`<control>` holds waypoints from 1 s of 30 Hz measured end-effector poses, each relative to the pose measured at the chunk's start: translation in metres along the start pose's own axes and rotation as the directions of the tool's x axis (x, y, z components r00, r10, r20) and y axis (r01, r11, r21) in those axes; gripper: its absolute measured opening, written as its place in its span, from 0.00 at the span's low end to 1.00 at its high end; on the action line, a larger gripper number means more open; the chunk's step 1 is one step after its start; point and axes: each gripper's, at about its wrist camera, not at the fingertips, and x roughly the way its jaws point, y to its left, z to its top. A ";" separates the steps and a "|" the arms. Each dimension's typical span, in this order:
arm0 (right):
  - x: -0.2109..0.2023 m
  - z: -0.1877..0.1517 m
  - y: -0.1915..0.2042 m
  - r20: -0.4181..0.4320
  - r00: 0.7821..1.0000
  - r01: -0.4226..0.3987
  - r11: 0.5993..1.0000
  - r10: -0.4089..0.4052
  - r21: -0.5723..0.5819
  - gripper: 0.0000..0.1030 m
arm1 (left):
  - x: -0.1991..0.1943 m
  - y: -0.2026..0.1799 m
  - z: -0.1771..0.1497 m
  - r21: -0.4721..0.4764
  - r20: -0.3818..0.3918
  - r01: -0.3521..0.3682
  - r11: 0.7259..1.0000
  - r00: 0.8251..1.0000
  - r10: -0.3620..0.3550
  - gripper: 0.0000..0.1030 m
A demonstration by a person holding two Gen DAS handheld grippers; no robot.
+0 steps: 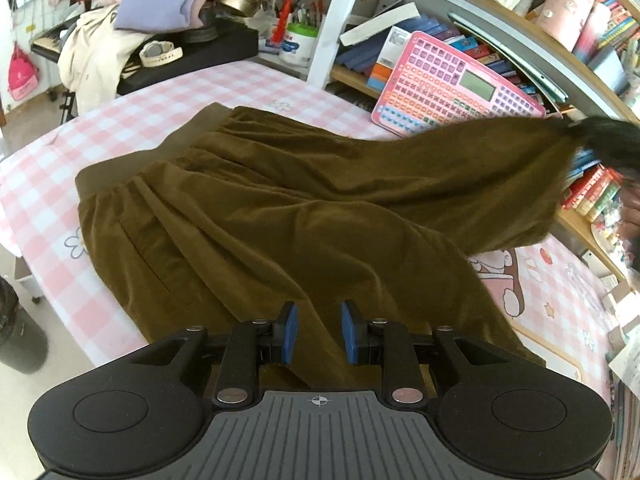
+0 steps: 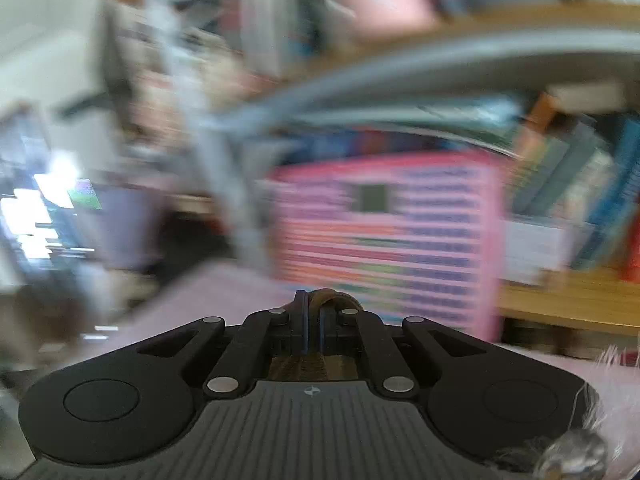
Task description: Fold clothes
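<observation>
- Brown trousers [image 1: 288,208] spread across the pink checked bed cover [image 1: 248,80], waistband toward the cover's far left, one leg pulled up to the right in front of the pink toy keyboard [image 1: 460,84].
- Left gripper [image 1: 319,332] above the near trouser leg, narrowly parted, pinching nothing.
- Right gripper [image 2: 313,312] clamped on a fold of brown cloth.
- Best carried leftward over the trousers, kept taut, hem edges matched before letting go.

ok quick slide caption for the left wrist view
Left gripper hovers part-open over olive-brown trousers on a pink checked sheet.
</observation>
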 end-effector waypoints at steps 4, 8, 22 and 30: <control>0.049 -0.014 -0.034 -0.121 0.981 0.153 0.988 -0.149 0.029 0.34 | -0.006 0.012 -0.003 -0.033 0.005 -0.024 0.999 1.000 0.024 0.23; 0.036 -0.038 -0.054 -0.163 0.977 0.154 0.985 -0.140 0.077 0.41 | -0.009 0.027 -0.006 -0.084 0.005 -0.045 0.995 0.999 0.046 0.23; 0.011 -0.103 -0.023 -0.360 0.931 0.058 0.998 -0.053 0.003 0.08 | 0.007 0.010 -0.003 -0.022 -0.023 0.037 0.999 0.999 -0.038 0.23; -0.063 -0.082 -0.019 -0.370 0.929 0.018 0.994 0.023 0.107 0.07 | 0.010 0.016 0.004 -0.054 -0.005 0.062 0.997 0.998 -0.062 0.23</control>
